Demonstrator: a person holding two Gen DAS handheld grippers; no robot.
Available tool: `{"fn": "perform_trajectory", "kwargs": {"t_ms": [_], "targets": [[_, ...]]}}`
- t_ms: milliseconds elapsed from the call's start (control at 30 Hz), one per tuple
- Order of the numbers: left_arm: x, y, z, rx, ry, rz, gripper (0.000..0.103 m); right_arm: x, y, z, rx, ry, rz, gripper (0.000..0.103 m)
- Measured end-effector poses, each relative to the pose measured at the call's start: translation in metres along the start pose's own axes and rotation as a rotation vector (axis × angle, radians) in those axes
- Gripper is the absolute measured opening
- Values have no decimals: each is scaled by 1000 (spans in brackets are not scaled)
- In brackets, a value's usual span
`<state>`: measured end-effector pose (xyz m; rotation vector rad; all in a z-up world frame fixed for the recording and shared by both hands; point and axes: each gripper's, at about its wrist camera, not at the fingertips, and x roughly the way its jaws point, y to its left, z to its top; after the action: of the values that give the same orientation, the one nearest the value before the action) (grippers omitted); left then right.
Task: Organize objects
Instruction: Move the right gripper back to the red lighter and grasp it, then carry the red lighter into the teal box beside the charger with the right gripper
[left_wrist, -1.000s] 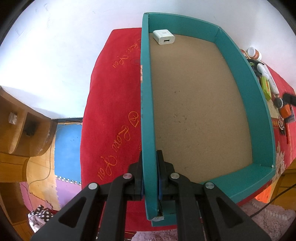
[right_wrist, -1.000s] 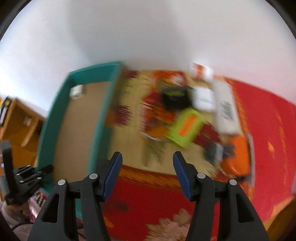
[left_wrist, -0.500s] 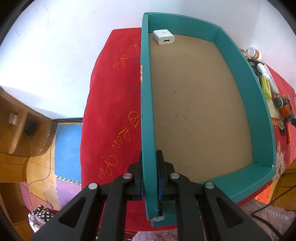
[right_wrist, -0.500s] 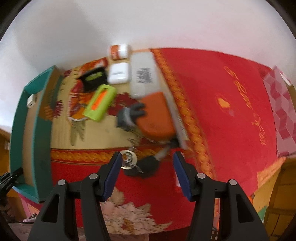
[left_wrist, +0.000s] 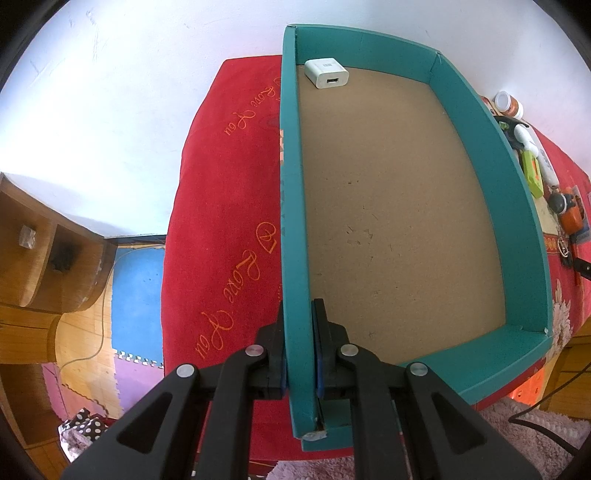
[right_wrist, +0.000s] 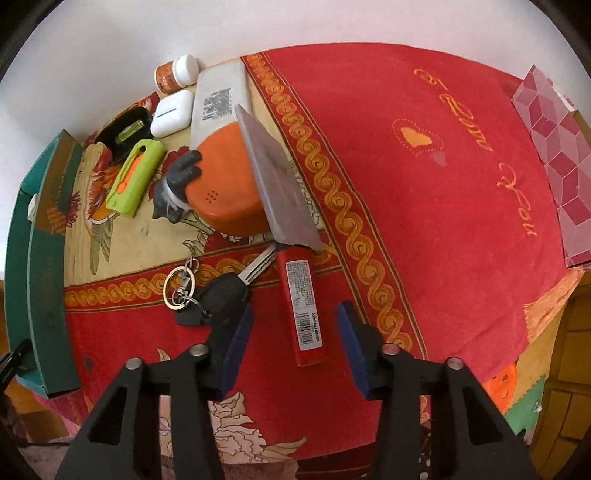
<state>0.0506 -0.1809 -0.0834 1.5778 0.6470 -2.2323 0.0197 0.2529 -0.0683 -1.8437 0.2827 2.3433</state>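
My left gripper (left_wrist: 299, 350) is shut on the left wall of a teal box (left_wrist: 293, 206) with a brown floor; a white charger (left_wrist: 326, 73) lies in its far corner. My right gripper (right_wrist: 293, 343) is open, its fingers on either side of the red handle of a knife (right_wrist: 303, 295) lying on the red cloth. A car key with a ring (right_wrist: 218, 291) lies just left of the handle. Beyond are an orange round object (right_wrist: 225, 188), a green utility knife (right_wrist: 135, 177), a white earbud case (right_wrist: 171, 113), a white remote (right_wrist: 216, 101), a black level (right_wrist: 123, 131) and a small bottle (right_wrist: 175, 73).
The teal box (right_wrist: 37, 266) stands at the left edge in the right wrist view. A pink patterned box (right_wrist: 554, 147) lies at the far right. The red cloth (left_wrist: 229, 206) ends at the bed edge, with foam floor mats and a wooden shelf (left_wrist: 40, 251) to the left.
My right gripper swung right and came down low over the knife handle, which now lies between its open fingers. The left gripper and the box have not moved.
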Motion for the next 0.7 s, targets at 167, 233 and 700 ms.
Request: {"fn": "perform_trajectory", "kwargs": {"t_ms": [167,233,700], "targets": [[0,0,0,-4,-1,1,8,-1,1,2,-29,-8,-11,36],[-1,2,-1,-6,-2,2,8,-2,4,2,-52,-13,-39,31],[-1,8,-2,-20,-8,1,8,-10,16,-3,-108,24,-33,21]]}}
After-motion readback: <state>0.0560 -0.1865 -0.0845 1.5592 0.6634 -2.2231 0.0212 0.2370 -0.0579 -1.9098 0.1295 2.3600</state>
